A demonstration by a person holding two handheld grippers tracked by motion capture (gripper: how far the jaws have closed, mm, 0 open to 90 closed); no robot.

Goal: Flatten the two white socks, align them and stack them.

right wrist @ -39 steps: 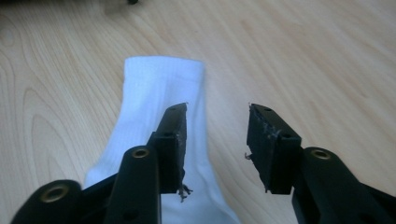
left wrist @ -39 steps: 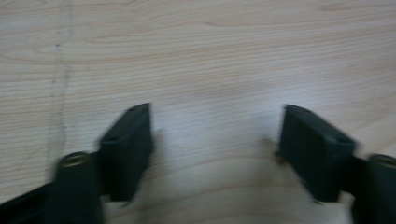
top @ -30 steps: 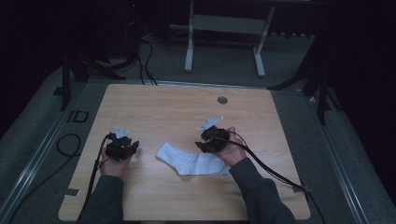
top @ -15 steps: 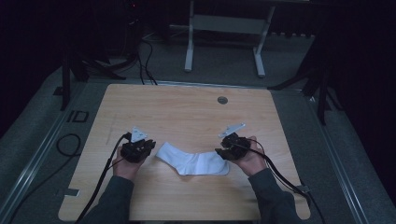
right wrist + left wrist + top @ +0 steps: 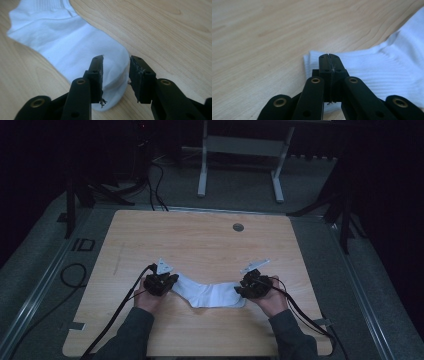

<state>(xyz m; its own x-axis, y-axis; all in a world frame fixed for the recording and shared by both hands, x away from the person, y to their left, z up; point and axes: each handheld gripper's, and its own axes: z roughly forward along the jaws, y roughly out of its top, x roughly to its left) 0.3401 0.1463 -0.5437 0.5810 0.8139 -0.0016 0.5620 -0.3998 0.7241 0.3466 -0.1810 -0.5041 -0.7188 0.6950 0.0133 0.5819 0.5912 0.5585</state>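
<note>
A white sock (image 5: pixel 210 295) lies flat on the wooden table (image 5: pixel 200 240), cuff to the left and toe to the right. My left gripper (image 5: pixel 173 279) is at the cuff end. In the left gripper view its jaws (image 5: pixel 329 56) have just closed together down on the ribbed cuff of the sock (image 5: pixel 374 70), pinching its edge. My right gripper (image 5: pixel 239 290) is at the toe end. In the right gripper view it (image 5: pixel 116 60) stands open, one jaw over the sock's (image 5: pixel 67 37) toe and the other over bare wood, neither pad pressing the cloth.
A round grommet hole (image 5: pixel 238 227) sits near the table's far edge. Beyond the table stands a white metal frame (image 5: pixel 202 170) on dark carpet. Cables (image 5: pixel 70 275) lie on the floor at the left, and each gripper's cable trails back over the near edge.
My left gripper slid right to the sock's cuff and closed there. My right gripper moved right and nearer the person, from over the sock to its toe end. The sock has not shifted.
</note>
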